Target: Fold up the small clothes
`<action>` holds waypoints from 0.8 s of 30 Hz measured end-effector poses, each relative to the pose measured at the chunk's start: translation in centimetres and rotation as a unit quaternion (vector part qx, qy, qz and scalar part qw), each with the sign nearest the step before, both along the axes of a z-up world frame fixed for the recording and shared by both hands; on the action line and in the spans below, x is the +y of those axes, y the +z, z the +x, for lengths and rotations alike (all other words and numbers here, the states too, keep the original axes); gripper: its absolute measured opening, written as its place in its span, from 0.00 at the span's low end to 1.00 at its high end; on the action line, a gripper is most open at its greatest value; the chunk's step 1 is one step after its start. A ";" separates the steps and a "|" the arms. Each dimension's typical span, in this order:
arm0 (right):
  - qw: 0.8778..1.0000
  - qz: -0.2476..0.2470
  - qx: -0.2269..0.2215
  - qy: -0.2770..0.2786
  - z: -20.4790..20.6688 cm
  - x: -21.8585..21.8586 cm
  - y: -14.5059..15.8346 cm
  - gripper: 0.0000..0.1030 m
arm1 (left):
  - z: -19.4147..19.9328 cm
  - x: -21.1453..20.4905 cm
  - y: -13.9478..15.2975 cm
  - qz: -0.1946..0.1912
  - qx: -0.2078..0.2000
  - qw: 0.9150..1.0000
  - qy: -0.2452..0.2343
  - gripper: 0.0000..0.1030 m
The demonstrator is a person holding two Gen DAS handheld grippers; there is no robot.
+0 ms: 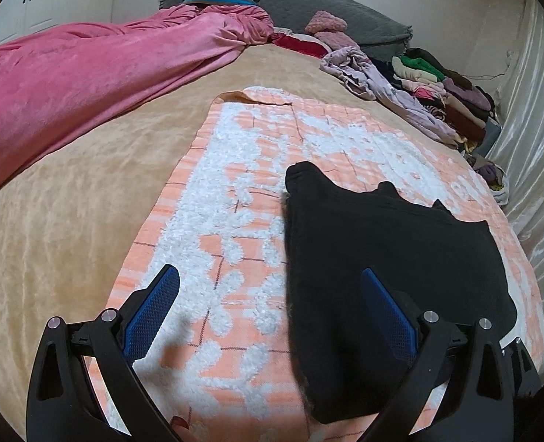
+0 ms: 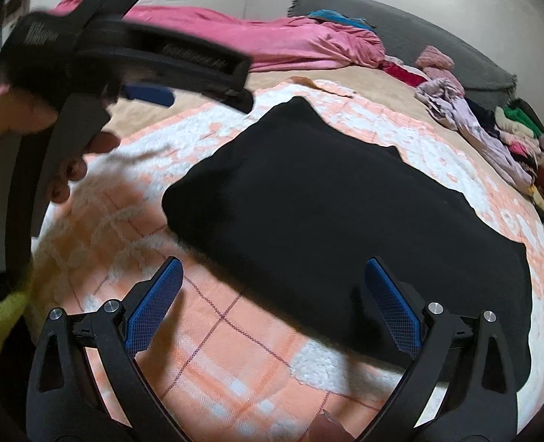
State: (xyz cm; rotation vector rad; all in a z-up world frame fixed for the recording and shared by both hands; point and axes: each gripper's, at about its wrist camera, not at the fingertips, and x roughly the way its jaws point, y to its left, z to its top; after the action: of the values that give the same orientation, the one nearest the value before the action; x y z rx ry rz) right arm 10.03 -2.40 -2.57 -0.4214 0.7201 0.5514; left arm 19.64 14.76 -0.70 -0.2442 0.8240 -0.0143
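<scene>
A black garment [image 1: 382, 243] lies flat and folded on an orange-and-white mat [image 1: 235, 191] on the bed. My left gripper [image 1: 270, 280] is open above the mat, its right finger over the garment's left edge, nothing between its blue pads [image 1: 150, 316]. In the right wrist view the same black garment [image 2: 327, 213] fills the middle, and my right gripper [image 2: 274, 272] hangs open just in front of its near edge. The left gripper's body, held by a hand [image 2: 29, 118], shows blurred at the upper left of that view.
A pink blanket [image 1: 88, 73] lies bunched along the bed's left side. A grey pillow [image 1: 290, 3] sits at the head. A heap of mixed clothes [image 1: 434, 84] runs down the right edge, beside a pale curtain [image 1: 529, 129]. Tan bedspread [image 1: 51, 221] surrounds the mat.
</scene>
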 end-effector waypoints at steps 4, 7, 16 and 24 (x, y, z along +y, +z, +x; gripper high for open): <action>0.999 -0.038 -0.015 0.001 -0.1 0.8 -1.2 0.90 | 0.4 0.1 -0.4 0.005 0.007 1.000 0.004 0.95; 0.999 -0.043 -0.018 -0.004 0.3 1.0 -1.6 0.90 | 0.7 0.1 -0.6 0.009 0.010 1.000 0.006 0.95; 0.996 -0.069 -0.052 -0.008 1.2 2.0 -1.6 0.89 | 1.8 -0.2 -1.1 0.009 0.020 1.000 0.003 0.95; 0.995 -0.053 -0.084 0.009 0.8 1.9 -1.1 0.51 | 3.3 -0.1 -1.6 -0.007 0.027 1.000 0.006 0.95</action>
State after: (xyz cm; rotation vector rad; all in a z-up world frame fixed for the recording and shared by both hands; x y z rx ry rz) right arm 10.83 -0.47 -3.67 -0.5674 0.5867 0.4903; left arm 22.96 14.65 -2.28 -0.2645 0.8763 -0.0028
